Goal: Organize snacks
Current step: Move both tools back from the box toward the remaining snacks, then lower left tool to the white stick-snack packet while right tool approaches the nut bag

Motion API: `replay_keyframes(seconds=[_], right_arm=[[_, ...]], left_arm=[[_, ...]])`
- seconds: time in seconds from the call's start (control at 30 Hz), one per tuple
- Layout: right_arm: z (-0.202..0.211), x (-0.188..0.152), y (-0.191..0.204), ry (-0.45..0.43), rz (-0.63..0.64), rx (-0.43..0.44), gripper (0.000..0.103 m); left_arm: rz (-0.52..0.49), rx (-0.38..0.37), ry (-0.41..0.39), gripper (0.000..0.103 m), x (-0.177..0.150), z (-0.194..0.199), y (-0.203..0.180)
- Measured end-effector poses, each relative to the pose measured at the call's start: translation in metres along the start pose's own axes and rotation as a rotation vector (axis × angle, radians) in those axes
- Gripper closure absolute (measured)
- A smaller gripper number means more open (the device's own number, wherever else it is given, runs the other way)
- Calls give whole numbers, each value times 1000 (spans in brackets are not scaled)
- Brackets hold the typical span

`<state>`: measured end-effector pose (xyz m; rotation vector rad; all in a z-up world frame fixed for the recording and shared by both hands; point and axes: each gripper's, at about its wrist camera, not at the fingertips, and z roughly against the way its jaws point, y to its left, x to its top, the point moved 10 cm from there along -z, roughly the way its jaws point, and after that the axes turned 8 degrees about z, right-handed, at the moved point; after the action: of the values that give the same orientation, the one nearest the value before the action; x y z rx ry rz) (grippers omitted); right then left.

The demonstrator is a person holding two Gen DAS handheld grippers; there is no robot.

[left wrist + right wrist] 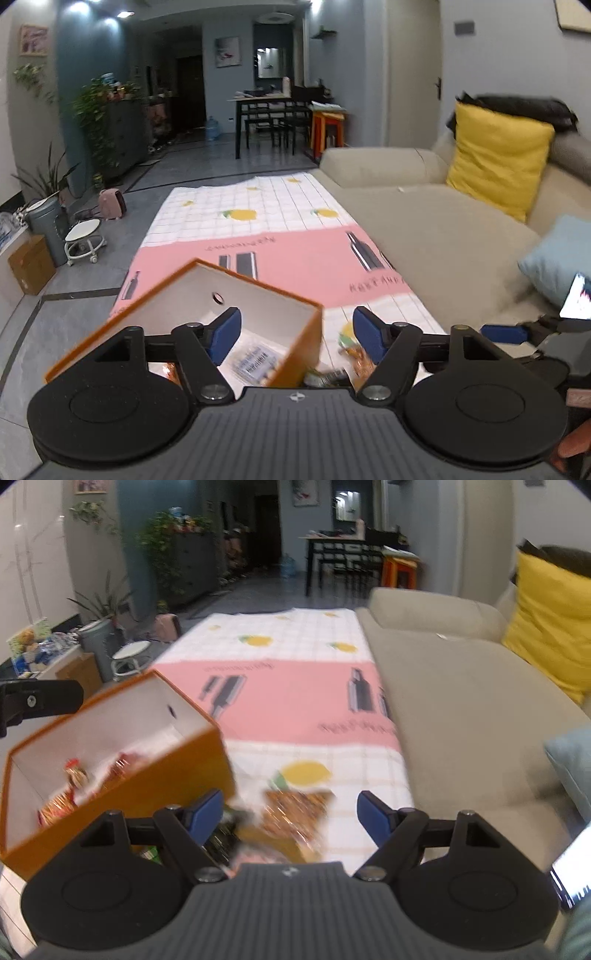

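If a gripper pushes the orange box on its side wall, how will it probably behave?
The orange box looks like thin cardboard, open on top, so its wall may flex. It holds only a few snack packets, so it is probably light and should slide on the tablecloth rather than tip.

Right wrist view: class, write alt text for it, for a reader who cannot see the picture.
The open right gripper hovers over a blurred snack packet on a lemon-print cloth. To its left stands an orange box with snacks inside; a beige sofa runs along the right.
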<state>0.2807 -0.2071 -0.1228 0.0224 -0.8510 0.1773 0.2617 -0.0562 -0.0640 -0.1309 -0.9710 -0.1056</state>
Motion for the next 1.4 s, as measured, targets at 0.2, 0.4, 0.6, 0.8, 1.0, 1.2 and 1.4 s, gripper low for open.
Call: replay_keyframes(seconds=[0.2,0.4,0.6,0.8,1.0,1.2,1.4], right_arm=[[12,-41,-28,43,-1,-60,26],[3,-75,-35,127,-49,-56,27],[-15,-95,-24,191,-41,-22,27],[-31,-100,-17,214,-4,1,28],[-45,-88,-8,160,75,23,33],[-70,-78,6,127,175,32,43],[-94,-72,14,104,254,13,55]], left_arm=[[4,-12,58,20,-35,-14,-18],[-30,0,158,20,-75,-32,-26],[-3,-29,266,21,-107,-50,-17],[60,-45,320,16,-122,-65,-16],[50,-40,295,16,-116,-78,-15],[76,-37,318,23,-116,-89,-9],[101,-27,333,24,-119,-92,-2]])
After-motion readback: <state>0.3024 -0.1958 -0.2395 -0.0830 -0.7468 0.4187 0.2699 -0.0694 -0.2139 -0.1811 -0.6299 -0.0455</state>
